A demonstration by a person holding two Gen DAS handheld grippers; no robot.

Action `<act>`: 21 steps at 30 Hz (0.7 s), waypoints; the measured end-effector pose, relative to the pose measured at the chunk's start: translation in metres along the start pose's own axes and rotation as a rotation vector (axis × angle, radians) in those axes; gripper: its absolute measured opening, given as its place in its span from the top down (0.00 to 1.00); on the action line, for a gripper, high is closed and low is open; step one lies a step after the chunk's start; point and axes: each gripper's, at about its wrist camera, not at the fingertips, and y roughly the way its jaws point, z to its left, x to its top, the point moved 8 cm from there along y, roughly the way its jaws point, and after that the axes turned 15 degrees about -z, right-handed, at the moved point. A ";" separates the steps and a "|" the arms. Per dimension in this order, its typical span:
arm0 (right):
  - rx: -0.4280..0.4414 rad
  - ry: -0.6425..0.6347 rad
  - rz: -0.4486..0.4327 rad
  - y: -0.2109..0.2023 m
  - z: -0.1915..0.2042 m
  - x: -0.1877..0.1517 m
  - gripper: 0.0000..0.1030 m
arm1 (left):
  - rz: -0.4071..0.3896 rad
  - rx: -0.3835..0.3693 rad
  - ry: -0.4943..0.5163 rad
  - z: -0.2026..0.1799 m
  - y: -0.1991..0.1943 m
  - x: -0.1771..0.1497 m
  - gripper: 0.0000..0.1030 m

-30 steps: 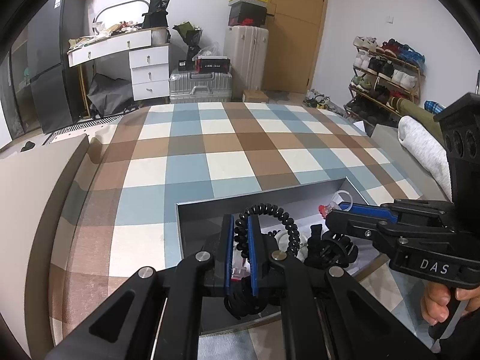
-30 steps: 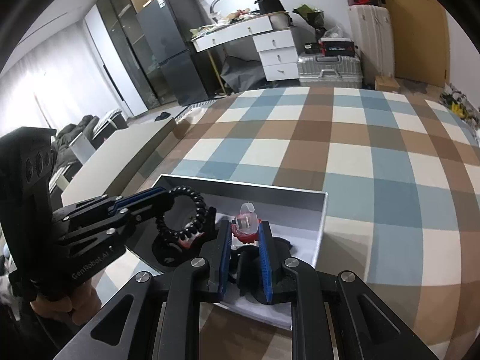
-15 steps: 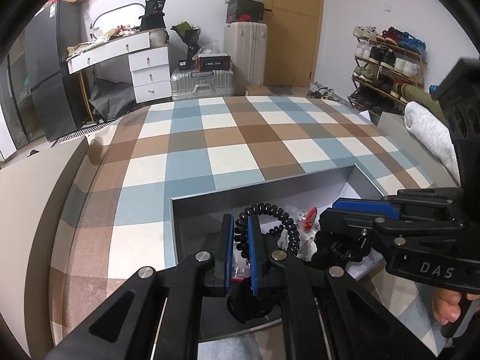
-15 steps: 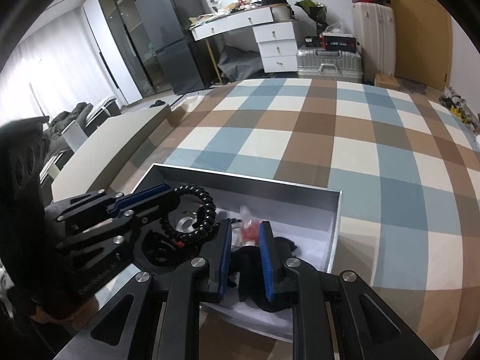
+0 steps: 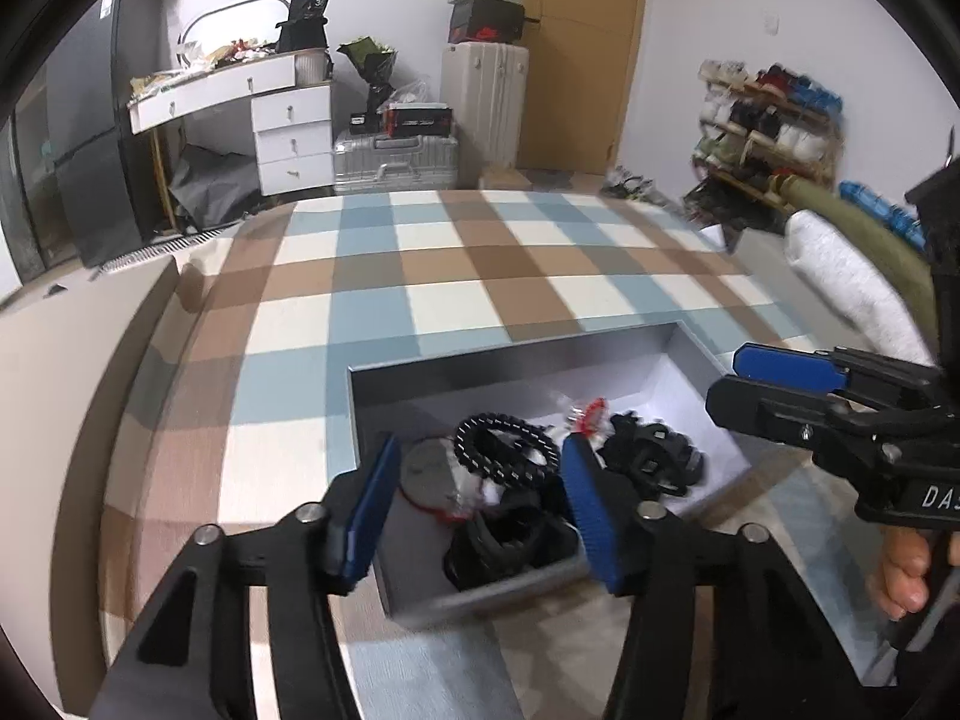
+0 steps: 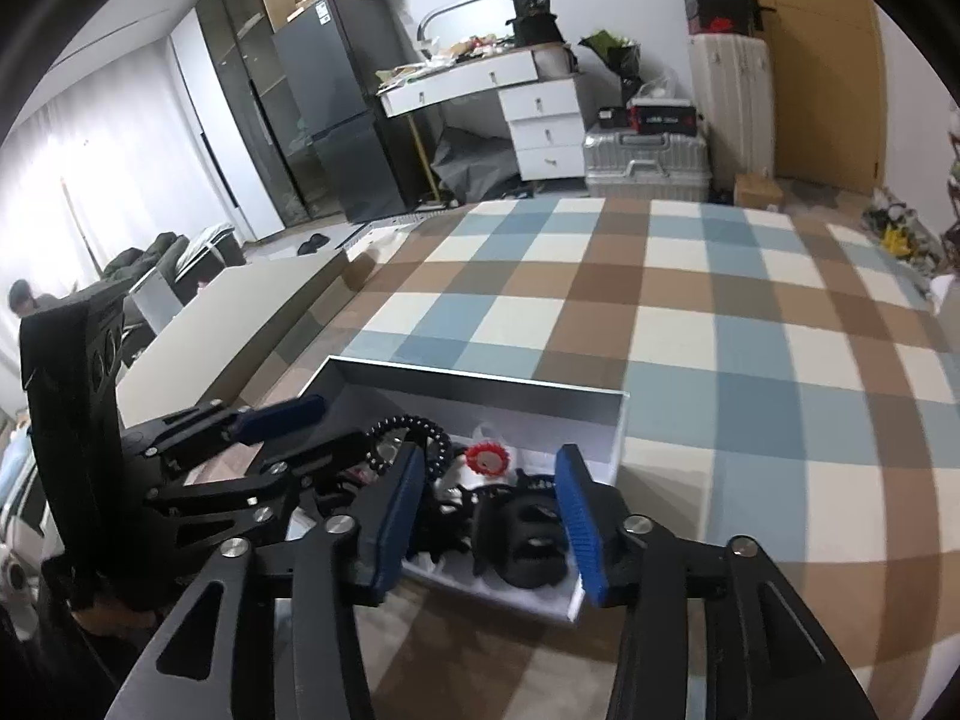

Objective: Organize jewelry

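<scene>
A grey open box [image 5: 510, 357] [image 6: 480, 384] lies on the checked bedspread. In it lie a black spiral hair tie [image 5: 501, 447] [image 6: 414, 429], a small red-and-white piece [image 5: 591, 411] [image 6: 487, 459] and several black hair clips [image 5: 651, 459] [image 6: 528, 531]. My left gripper [image 5: 480, 501] is open and empty above the box's near end. My right gripper [image 6: 489, 516] is open and empty above the clips; it also shows in the left wrist view [image 5: 774, 387]. The left gripper shows at the left of the right wrist view [image 6: 312, 438].
The checked bedspread [image 5: 480, 264] stretches away behind the box. A beige bed edge [image 5: 72, 360] runs along the left. A grey pillow [image 5: 852, 282] lies at the right. A white desk [image 5: 240, 102], suitcases [image 5: 396, 159] and a shoe rack [image 5: 774, 114] stand beyond.
Both grippers have opened. The left let go of the black spiral hair tie and the right let go of the red-and-white piece; both now lie in the box.
</scene>
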 end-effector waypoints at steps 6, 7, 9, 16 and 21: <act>-0.020 -0.046 -0.073 -0.026 0.004 0.003 0.01 | -0.061 -0.004 0.000 -0.007 -0.031 0.001 0.13; -0.018 -0.046 -0.090 -0.030 0.004 0.003 0.00 | -0.077 -0.006 0.001 -0.008 -0.037 0.001 0.13; -0.009 -0.053 -0.118 -0.038 0.007 0.003 0.00 | -0.087 -0.013 -0.004 -0.007 -0.042 -0.001 0.10; 0.009 -0.087 -0.183 -0.052 0.013 -0.007 0.00 | -0.173 0.023 -0.029 0.009 -0.051 -0.004 0.01; 0.009 -0.097 -0.207 -0.050 0.013 -0.015 0.00 | -0.196 0.053 -0.052 0.018 -0.051 -0.005 0.01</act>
